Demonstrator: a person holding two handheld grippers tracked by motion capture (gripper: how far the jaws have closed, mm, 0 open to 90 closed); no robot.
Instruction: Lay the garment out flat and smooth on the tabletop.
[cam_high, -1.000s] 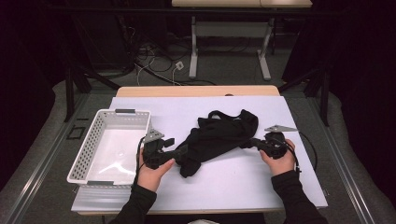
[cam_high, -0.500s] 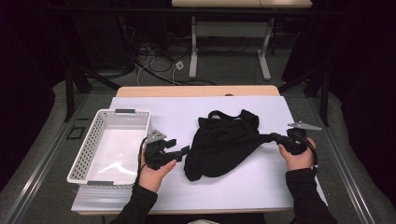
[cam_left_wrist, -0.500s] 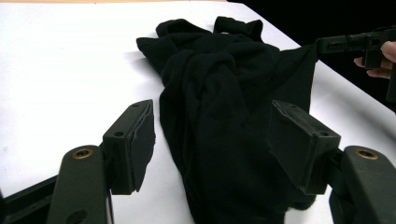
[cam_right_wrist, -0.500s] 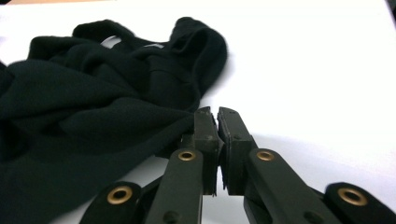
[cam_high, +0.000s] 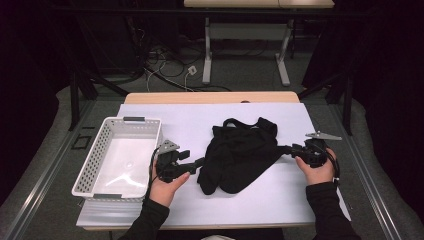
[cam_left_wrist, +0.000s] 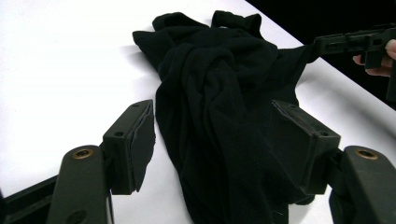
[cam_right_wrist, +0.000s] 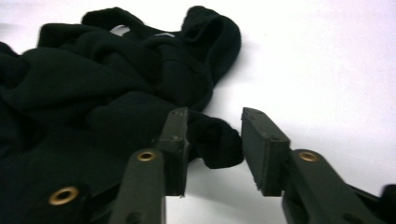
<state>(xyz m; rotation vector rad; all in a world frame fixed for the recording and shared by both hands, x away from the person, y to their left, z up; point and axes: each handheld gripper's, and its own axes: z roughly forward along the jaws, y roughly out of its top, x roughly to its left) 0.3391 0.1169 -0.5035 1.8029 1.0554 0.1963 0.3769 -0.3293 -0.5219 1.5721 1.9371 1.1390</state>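
Observation:
A black garment (cam_high: 239, 156) lies crumpled on the white table sheet, with a corner drawn out to the right. My left gripper (cam_high: 198, 162) rests at its left edge. In the left gripper view the cloth (cam_left_wrist: 210, 70) lies between wide jaws (cam_left_wrist: 212, 106), and the left pad (cam_left_wrist: 140, 140) stands off it. My right gripper (cam_high: 286, 149) is at the drawn-out corner. Its jaws have just been opening, and in the right gripper view (cam_right_wrist: 212, 116) the cloth tip (cam_right_wrist: 217, 142) sits loose between them, with a gap to the right pad (cam_right_wrist: 261, 154).
A white perforated basket (cam_high: 90, 160) stands at the table's left, beside my left hand. The white sheet (cam_high: 200, 115) covers the table up to a wooden back edge (cam_high: 210, 97). Table legs and cables lie on the floor beyond.
My right gripper moved right with the garment's corner, stretching the bunched cloth out flatter. Its jaws then parted off the cloth. The left hand stayed put.

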